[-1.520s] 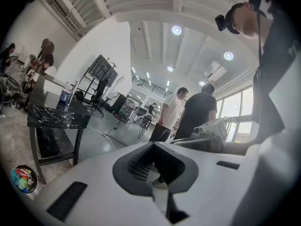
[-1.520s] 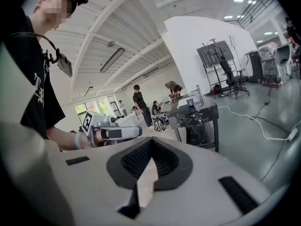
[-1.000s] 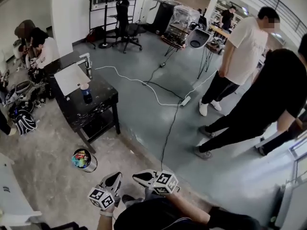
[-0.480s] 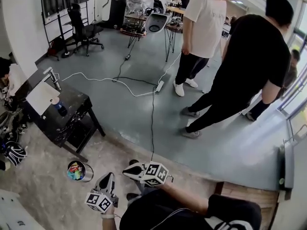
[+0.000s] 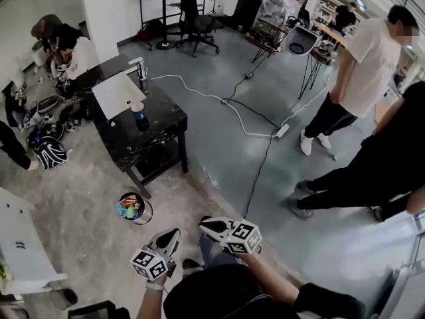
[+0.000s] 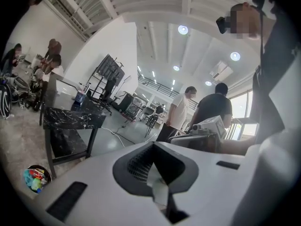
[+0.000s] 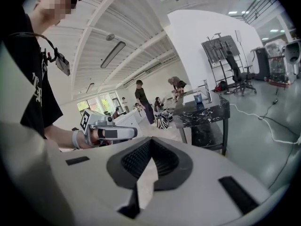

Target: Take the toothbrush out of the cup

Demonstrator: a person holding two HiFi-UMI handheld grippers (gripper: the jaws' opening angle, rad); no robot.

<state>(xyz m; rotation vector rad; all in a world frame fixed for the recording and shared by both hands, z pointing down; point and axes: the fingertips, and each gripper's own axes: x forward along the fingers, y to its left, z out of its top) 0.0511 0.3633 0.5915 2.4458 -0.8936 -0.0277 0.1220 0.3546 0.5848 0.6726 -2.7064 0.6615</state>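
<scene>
A small blue cup (image 5: 138,116) stands on the black marble table (image 5: 159,126) far ahead on the left; the toothbrush is too small to make out. The cup (image 6: 80,97) also shows in the left gripper view and, as a cup (image 7: 198,98), in the right gripper view. My left gripper (image 5: 174,233) and right gripper (image 5: 203,224) hang side by side close to my body, well short of the table. In both gripper views the jaws meet with nothing between them, on the left gripper (image 6: 154,147) and on the right gripper (image 7: 150,144).
A round bin (image 5: 135,208) full of colourful litter stands on the floor before the table. A white cable (image 5: 219,102) and power strip (image 5: 282,130) cross the grey floor. Two people (image 5: 362,72) stand at the right; others sit at the far left (image 5: 70,52). A white bench (image 5: 20,251) lies at left.
The head view has swung back to the left, and the table and bin now look nearer. Both grippers stay shut and side by side, carried along with the person.
</scene>
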